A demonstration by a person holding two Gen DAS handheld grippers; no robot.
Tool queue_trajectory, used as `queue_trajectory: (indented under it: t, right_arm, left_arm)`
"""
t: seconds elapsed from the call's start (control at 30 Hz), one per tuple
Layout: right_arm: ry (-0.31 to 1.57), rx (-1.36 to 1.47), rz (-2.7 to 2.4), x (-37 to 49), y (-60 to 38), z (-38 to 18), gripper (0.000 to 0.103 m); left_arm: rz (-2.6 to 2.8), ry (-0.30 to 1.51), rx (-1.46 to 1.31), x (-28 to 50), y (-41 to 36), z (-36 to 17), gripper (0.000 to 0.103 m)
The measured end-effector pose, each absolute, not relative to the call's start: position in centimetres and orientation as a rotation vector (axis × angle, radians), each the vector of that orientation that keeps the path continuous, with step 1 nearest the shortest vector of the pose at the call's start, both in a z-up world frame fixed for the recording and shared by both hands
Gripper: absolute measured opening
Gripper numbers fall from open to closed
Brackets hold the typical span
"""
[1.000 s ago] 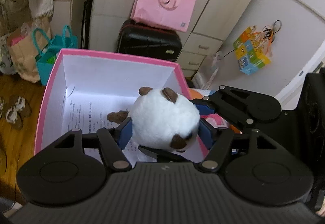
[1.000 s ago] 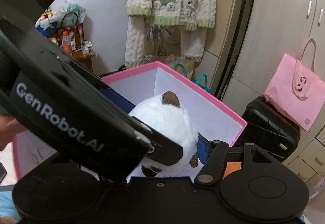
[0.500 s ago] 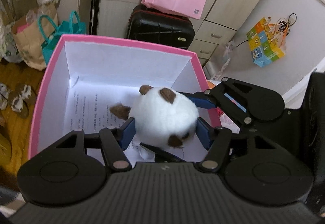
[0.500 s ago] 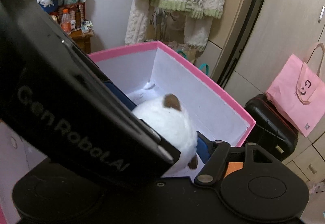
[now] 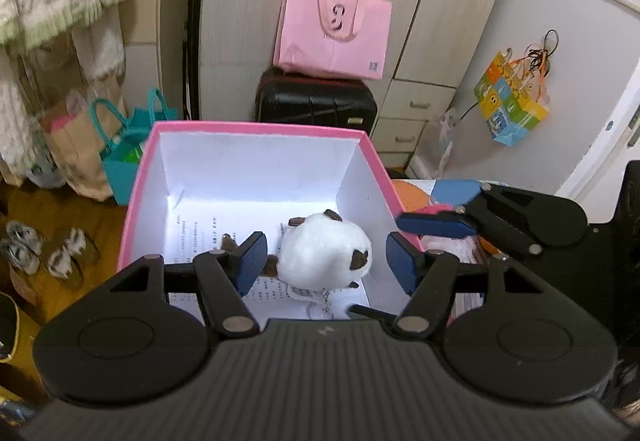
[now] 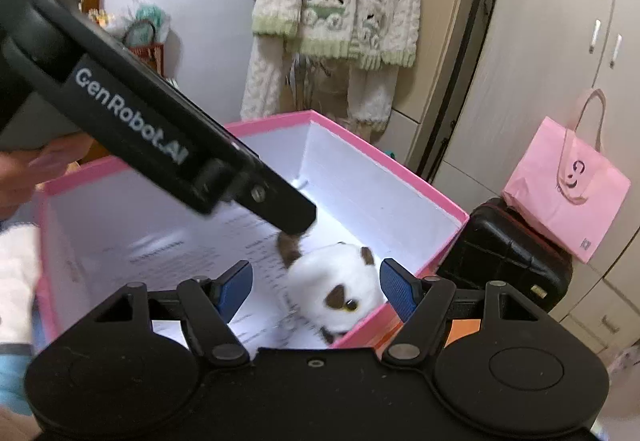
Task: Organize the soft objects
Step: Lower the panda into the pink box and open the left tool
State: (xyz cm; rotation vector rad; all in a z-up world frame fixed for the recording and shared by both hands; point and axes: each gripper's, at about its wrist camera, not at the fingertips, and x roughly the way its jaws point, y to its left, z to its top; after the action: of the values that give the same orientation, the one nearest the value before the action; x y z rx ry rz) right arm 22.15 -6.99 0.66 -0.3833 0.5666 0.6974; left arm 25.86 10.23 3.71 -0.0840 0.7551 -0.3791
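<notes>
**Plush toy lies free in the pink box, both grippers clear of it**

Nearest the left wrist camera, the left gripper (image 5: pixel 322 261) hangs over the near edge of the pink box (image 5: pixel 256 129). Its blue pads (image 5: pixel 250 261) stand apart and are opening, with a gap on each side of the white plush toy (image 5: pixel 324 255) below them; neither pad touches it. The toy rests on a printed paper sheet (image 5: pixel 192 233) that lines the box floor, toward the near right corner, its brown ears and paws showing. A small metal ring lies just by it.

In the right wrist view the right gripper (image 6: pixel 316 291) also hovers at the box rim with its fingers wide and nothing between them; the toy (image 6: pixel 334 291) sits lower, inside the box. The left tool's black body crosses this view, and a hand (image 6: pixel 24 171) shows at the left edge.

Beyond the box stand a teal bag (image 5: pixel 124 157) and a black suitcase (image 5: pixel 316 101) with a pink tote bag (image 5: pixel 334 29) on top, against pale cupboard doors. Knitted cream garments (image 6: pixel 336 9) hang on the wall. Slippers (image 5: pixel 44 249) lie on the wooden floor, and a colourful paper bag (image 5: pixel 510 105) hangs on the right.

A second ago both pairs of pads were pressed against the toy, held above the box. Since then they have spread, the toy has dropped to the paper, and the right gripper has drawn off to the side of the box.
</notes>
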Motion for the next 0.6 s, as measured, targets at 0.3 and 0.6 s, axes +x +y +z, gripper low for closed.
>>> queue_trajectory:
  t: [0.3,0.6]
  right_arm:
    - [0.568,-0.240,0.740,18.6,-10.0,2.6,0.075]
    - [0.528,-0.212,0.715,14.2,-12.7,5.0,0.075]
  left_arm:
    - [-0.427,0.704,-0.002,20.4,9.4,5.7,0.065]
    - [-0.504,0.680,0.049,14.7,7.9,8.0,0.065]
